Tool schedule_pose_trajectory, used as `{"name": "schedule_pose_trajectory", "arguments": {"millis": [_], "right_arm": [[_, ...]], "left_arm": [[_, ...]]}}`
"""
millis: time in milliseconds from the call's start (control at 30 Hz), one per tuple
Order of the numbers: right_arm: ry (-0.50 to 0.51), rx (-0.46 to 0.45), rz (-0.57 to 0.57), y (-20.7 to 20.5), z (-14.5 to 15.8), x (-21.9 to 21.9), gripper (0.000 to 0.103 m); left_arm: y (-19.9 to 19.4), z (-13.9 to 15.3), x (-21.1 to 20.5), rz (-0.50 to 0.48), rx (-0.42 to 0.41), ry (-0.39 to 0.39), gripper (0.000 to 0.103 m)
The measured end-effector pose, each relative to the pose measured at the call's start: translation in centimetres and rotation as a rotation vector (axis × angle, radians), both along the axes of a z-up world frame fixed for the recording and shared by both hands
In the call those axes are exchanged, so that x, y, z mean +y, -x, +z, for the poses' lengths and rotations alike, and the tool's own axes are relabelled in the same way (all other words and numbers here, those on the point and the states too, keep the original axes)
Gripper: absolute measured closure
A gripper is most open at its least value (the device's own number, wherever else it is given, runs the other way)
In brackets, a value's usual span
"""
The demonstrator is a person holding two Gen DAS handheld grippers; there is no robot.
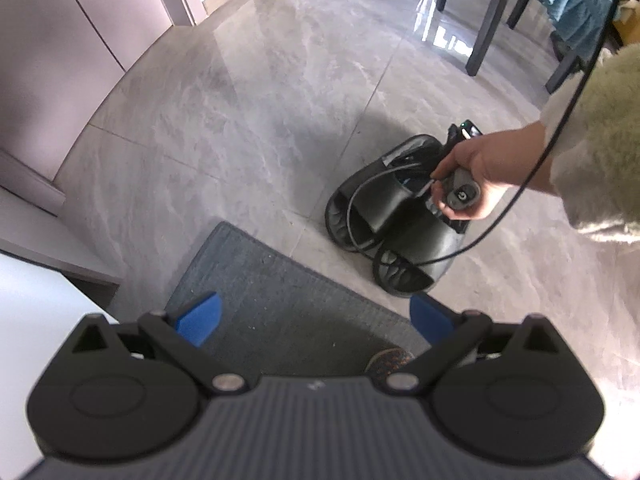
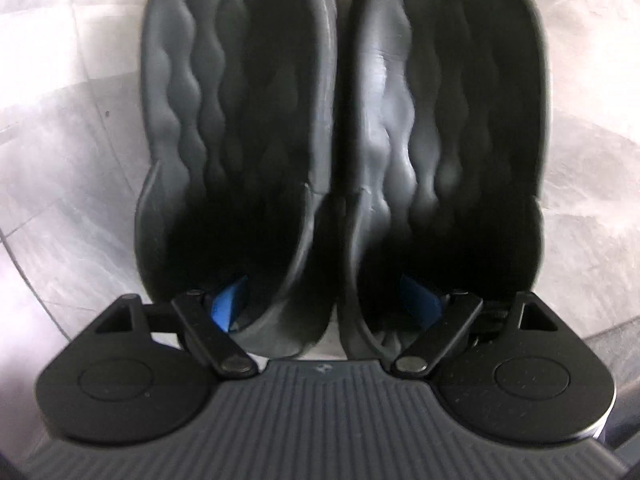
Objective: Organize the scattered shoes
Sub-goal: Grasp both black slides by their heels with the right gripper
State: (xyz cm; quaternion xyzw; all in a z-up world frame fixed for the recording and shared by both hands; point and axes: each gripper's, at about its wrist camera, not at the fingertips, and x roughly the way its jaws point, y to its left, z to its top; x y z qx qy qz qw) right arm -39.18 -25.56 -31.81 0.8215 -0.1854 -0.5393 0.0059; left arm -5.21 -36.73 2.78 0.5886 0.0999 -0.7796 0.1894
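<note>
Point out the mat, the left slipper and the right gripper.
mat (image 1: 280,292), left wrist view, its middle
left slipper (image 2: 240,120), right wrist view, footbed
right gripper (image 2: 332,304), right wrist view, midway between fingertips

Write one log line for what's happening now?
right gripper: open, one finger inside each black slipper | left gripper: open, empty, over mat

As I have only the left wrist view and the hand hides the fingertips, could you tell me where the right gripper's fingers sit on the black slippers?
Observer: The right gripper straddles the pair, with one finger inside each slipper.
Operator: Are the slippers together?
Observer: Yes. In the right wrist view the slipper on the left and the slipper on the right lie side by side, with their adjoining walls between the fingers.
Operator: Is anything lying in them?
Observer: Only the fingers; both wavy footbeds are bare.
</note>
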Motion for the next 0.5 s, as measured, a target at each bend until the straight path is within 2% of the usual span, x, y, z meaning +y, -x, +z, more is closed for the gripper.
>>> {"name": "schedule_pose_trajectory", "arguments": {"millis": [33, 67, 100, 133, 267, 367, 500], "right_arm": [[-0.005, 0.01, 0.02, -0.1, 0.1, -0.1, 0.046], [-0.009, 0.021, 0.041, -0.1, 0.2, -0.2, 0.051], [-0.004, 0.029, 0.042, -0.2, 0.5, 0.0, 0.063], [0.003, 0.037, 0.039, -0.3, 0.7, 0.3, 0.08], [-0.007, 0.105, 0.064, -1.5, 2.9, 0.9, 0.086], [-0.028, 0.166, 0.093, -2.5, 4.8, 1.3, 0.087], [-0.009, 0.215, 0.165, -4.6, 8.4, 1.6, 0.087]], "left_arm": [[0.0, 0.0, -0.1, 0.005, 0.0, 0.0, 0.001], [-0.1, -0.1, -0.2, 0.01, -0.003, -0.001, 0.001], [-0.2, -0.1, -0.3, 0.016, -0.006, -0.004, 0.001], [-0.3, -0.1, -0.3, 0.02, -0.009, -0.007, 0.001], [-1.0, 0.5, 0.2, 0.011, -0.009, -0.004, 0.001], [-1.7, 1.2, 0.7, -0.002, -0.002, -0.003, 0.001], [-2.9, 2.2, 2.2, -0.027, 0.008, -0.001, 0.001]]}}
